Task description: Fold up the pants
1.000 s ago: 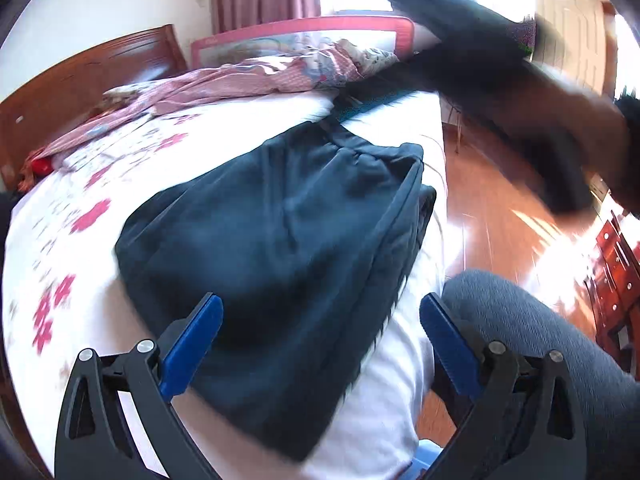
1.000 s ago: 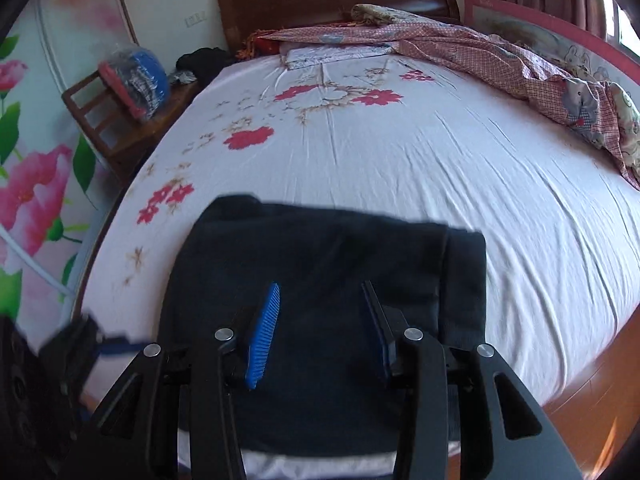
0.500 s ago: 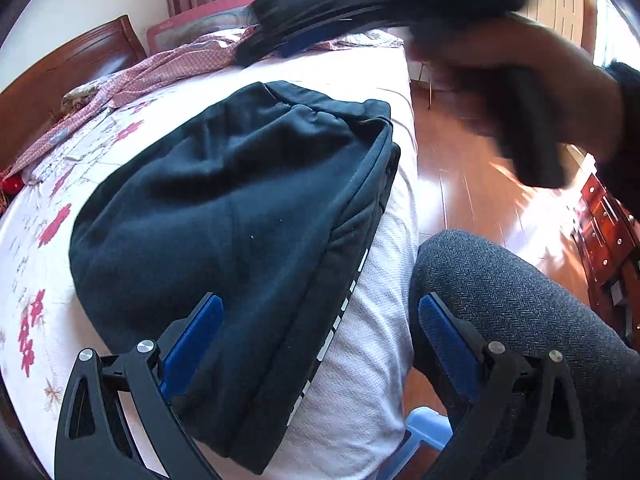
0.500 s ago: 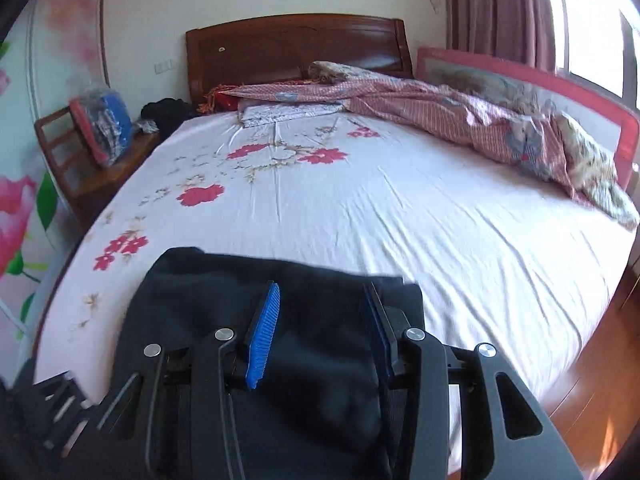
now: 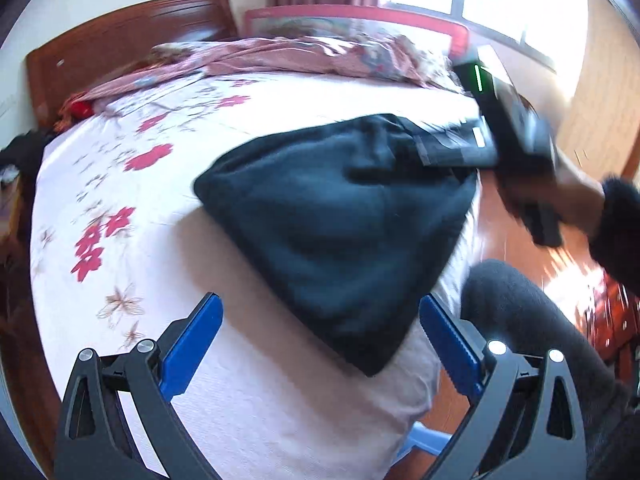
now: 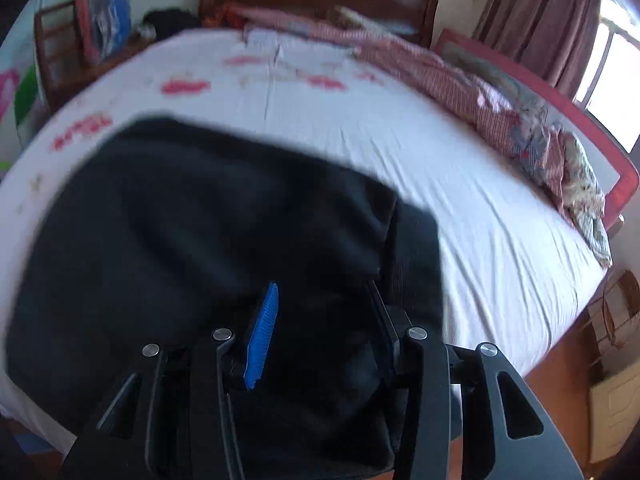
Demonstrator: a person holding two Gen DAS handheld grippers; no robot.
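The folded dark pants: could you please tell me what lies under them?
The folded dark pants rest on the white flowered bedsheet near the bed's corner. The sheet shows all around them; whatever sits directly beneath the fabric is covered.

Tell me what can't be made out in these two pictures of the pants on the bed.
- Left wrist view: the right tongs are motion-blurred over the pants, so contact is unclear.
- Right wrist view: the pants' near edge is hidden by the tongs' frame, and whether the pads press the fabric cannot be told.
- Right wrist view: the items on the chair are too blurred to identify.
- Neither view shows the fold layers underneath.
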